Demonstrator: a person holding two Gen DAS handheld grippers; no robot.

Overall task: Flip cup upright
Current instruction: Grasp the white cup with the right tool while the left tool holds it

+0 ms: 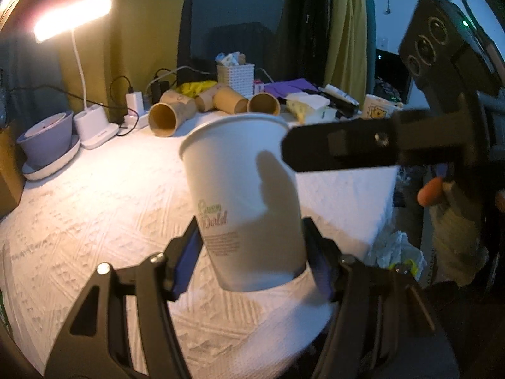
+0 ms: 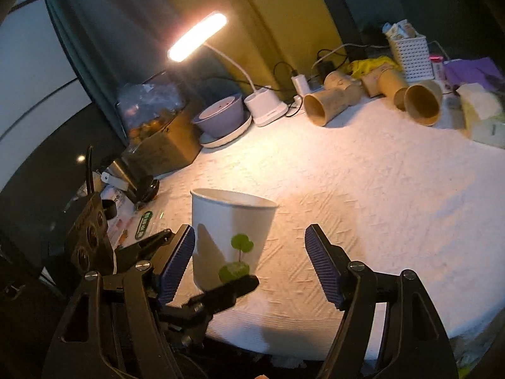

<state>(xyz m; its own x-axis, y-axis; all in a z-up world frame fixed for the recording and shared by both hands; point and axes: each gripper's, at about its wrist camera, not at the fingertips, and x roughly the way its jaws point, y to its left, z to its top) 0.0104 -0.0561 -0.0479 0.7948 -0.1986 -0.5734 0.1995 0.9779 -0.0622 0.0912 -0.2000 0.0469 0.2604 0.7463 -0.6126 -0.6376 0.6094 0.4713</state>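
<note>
A white paper cup (image 1: 243,202) with green print stands mouth up, tilted slightly, on the white textured cloth (image 1: 94,221). My left gripper (image 1: 252,259) is shut on the cup, its blue pads pressing both sides of the lower body. In the right wrist view the same cup (image 2: 230,237) shows a green leaf print. My right gripper (image 2: 249,265) is open and empty; the cup sits by its left pad (image 2: 176,262). The right gripper's finger (image 1: 341,148) shows beside the cup's rim in the left wrist view.
Several brown paper cups (image 1: 164,117) lie on their sides at the back, by a white basket (image 1: 235,75). A lit desk lamp (image 1: 72,15), a grey bowl on a plate (image 1: 47,139), chargers and a tissue box (image 2: 479,113) line the far edge. The table's right edge (image 1: 391,195) is near.
</note>
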